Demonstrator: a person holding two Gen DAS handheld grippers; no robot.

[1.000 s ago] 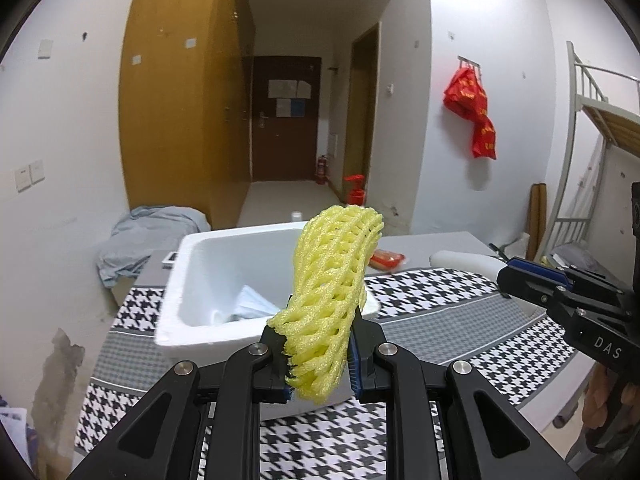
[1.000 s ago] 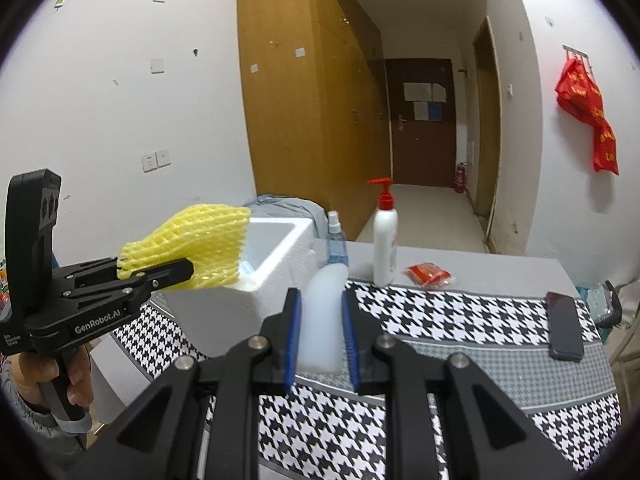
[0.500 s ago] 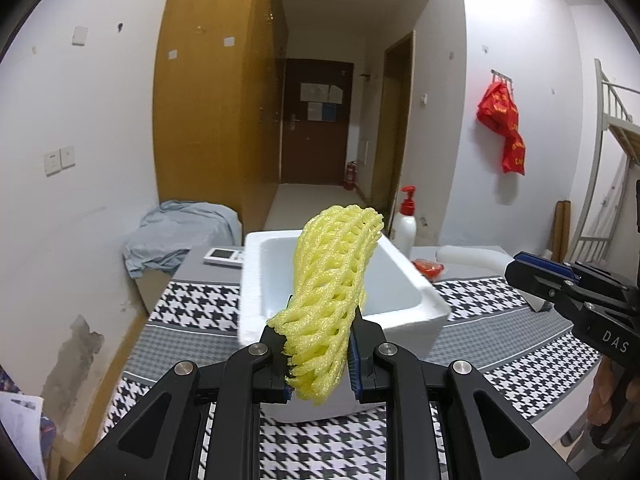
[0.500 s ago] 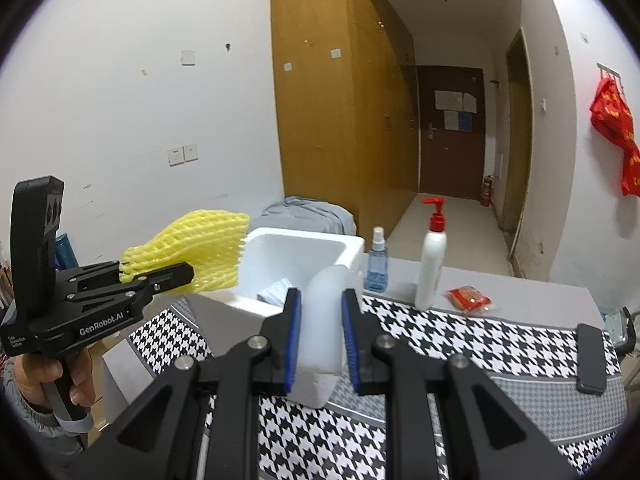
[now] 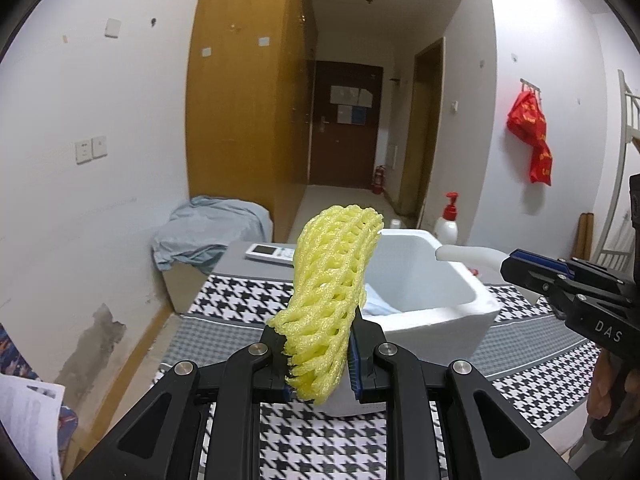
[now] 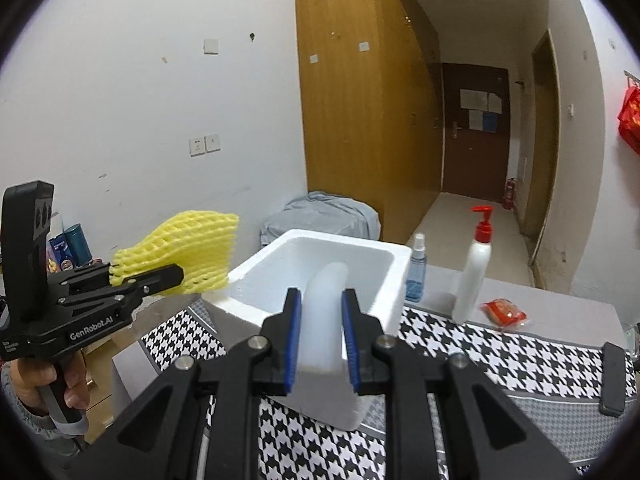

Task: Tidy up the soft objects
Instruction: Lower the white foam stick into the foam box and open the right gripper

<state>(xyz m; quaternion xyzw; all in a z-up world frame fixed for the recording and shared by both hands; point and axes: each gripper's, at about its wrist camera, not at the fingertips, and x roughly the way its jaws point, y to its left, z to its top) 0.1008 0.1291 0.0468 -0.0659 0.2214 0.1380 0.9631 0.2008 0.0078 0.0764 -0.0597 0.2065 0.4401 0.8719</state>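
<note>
Yellow foam net sleeve (image 5: pixel 332 280) clamped between blue pads of left gripper (image 5: pixel 320 360); jaws closed on its lower end, rest of sleeve standing up and leaning slightly right. Seen from right wrist cam, same sleeve (image 6: pixel 188 252) juts out sideways from left gripper (image 6: pixel 160 276), just left of the box and above table edge. Person's hand (image 6: pixel 44 380) grips the handle below.

White foam tube (image 6: pixel 324 312) held by right gripper (image 6: pixel 320 340); jaws closed on it, pads pressing both sides, tube curving up and fwd over the near wall of the box. In left wrist view, tube's tip (image 5: pixel 468 256) sticks out from right gripper (image 5: pixel 516 268) at box's right rim.

White polystyrene box (image 6: pixel 384 256) sits open-topped on houndstooth tablecloth (image 6: pixel 500 356); pale crumpled item (image 5: pixel 376 304) lies inside.

Behind box: blue spray bottle (image 6: pixel 416 272), white pump bottle w/ red top (image 6: pixel 476 268), red packet (image 6: pixel 504 312). Black phone (image 6: pixel 612 380) lies at table's right end. Remote (image 5: pixel 272 254) on grey surface beyond box, beside a grey-blue cloth heap (image 5: pixel 204 236).
</note>
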